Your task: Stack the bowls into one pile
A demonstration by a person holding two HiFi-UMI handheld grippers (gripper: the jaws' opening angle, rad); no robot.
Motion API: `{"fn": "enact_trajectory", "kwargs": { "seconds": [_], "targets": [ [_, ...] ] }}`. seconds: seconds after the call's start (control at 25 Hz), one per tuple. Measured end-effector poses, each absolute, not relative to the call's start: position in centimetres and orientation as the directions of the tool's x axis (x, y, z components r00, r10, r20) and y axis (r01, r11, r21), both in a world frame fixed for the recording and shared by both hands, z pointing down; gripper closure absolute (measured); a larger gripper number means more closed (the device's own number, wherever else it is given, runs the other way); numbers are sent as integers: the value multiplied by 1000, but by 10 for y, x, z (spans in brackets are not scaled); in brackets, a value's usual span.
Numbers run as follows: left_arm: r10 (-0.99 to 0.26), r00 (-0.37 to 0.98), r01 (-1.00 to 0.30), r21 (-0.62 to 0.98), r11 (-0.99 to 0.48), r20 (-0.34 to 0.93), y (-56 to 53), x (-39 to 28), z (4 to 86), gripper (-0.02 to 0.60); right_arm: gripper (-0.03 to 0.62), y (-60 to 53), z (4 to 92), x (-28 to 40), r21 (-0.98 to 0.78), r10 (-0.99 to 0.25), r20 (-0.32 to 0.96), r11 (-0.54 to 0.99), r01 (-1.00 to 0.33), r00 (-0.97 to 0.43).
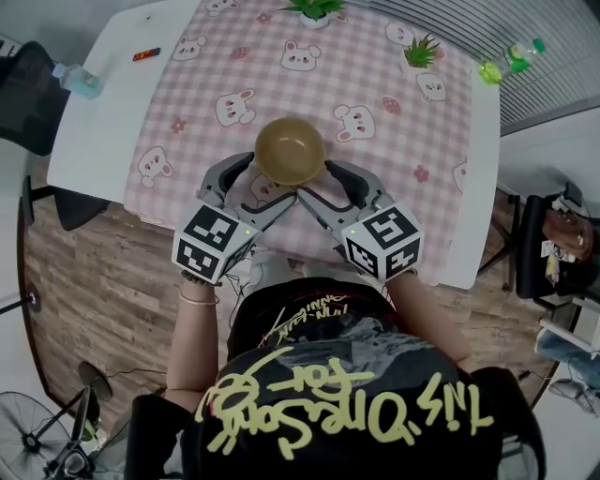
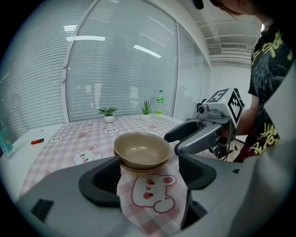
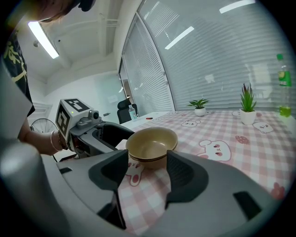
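Observation:
A pile of tan bowls (image 1: pixel 290 150) sits nested on the pink checked bunny tablecloth (image 1: pixel 375 75), close to the table's near edge. My left gripper (image 1: pixel 269 180) stands open at the pile's near left, my right gripper (image 1: pixel 315 180) open at its near right. Their inner jaws almost meet below the pile. In the left gripper view the bowls (image 2: pixel 142 150) lie just beyond the open left gripper (image 2: pixel 148 180), with the right gripper (image 2: pixel 199 134) beside them. The right gripper view shows the bowls (image 3: pixel 151 146) ahead of the open right gripper (image 3: pixel 145 173). No pad presses on them.
Two small potted plants (image 1: pixel 314 7) (image 1: pixel 421 52) stand at the cloth's far edge. A green bottle (image 1: pixel 511 58) lies at the far right corner, a clear bottle (image 1: pixel 75 80) far left, and a small red item (image 1: pixel 145 54) near it. A chair (image 1: pixel 548 244) stands right of the table.

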State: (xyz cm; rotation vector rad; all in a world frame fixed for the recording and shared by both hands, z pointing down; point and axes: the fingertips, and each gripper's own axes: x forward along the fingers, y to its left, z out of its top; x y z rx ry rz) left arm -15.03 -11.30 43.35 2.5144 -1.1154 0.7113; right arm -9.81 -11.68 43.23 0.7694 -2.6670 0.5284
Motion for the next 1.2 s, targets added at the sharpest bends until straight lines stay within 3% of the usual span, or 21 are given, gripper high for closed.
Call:
{"fn": "enact_trajectory", "kwargs": {
  "seconds": [0.6, 1.04, 1.12, 1.2],
  "targets": [
    [-673, 567, -782, 55, -620, 474, -92, -139, 402, 178, 330, -110, 406, -76, -232, -465, 308, 809, -540, -830],
    [-726, 643, -753, 30, -657, 246, -79, -100, 313, 190, 330, -100, 312, -49, -110, -505, 79, 852, -511, -859],
    [-731, 652, -748, 17, -663, 202, -78, -94, 294, 207, 387, -98, 295, -43, -88, -511, 41, 854, -513, -858],
    [-739, 654, -750, 12, -661, 163, -77, -90, 279, 238, 391, -96, 283, -38, -80, -517, 9, 853, -516, -856]
  ]
}}
